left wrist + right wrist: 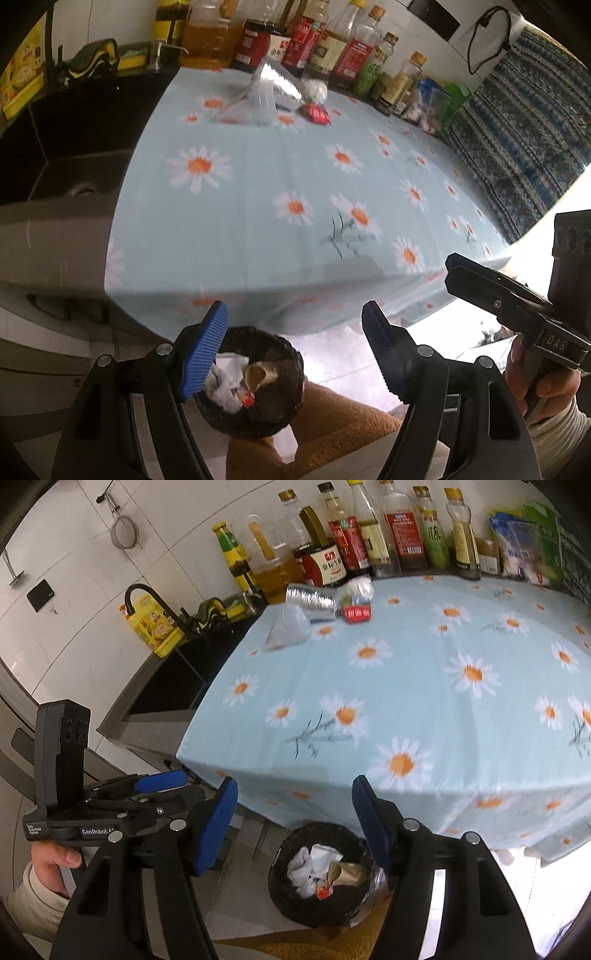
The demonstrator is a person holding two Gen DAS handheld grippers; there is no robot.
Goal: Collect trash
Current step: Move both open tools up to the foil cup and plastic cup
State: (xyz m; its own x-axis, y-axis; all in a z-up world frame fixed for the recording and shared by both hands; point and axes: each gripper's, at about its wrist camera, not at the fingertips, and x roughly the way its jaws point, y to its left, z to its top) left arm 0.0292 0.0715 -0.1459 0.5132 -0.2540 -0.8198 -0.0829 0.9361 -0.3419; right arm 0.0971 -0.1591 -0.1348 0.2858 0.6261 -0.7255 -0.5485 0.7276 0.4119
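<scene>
Two tools, both held above floor level at near table edge: left tool (295, 354) parted, nothing between pads; right tool (293, 823) parted likewise, empty. One table (424, 716), daisy-print blue cloth, wide bare middle and near half, cloth overhanging front edge. One black bin (321, 875) on floor just below that edge, holding white tissue, one tan wrapper, one red scrap. Remaining trash at far edge, clustered: one clear plastic bag (290, 627), one silver foil wrapper (312, 598), one red packet (356, 613), one crumpled white wrapper (356, 589). Condiment bottles lined behind, about ten, labels unreadable. Dark sink (166, 690) adjoining table's left edge. Legible on the tool bodies: "DAS", "GenRobot".
</scene>
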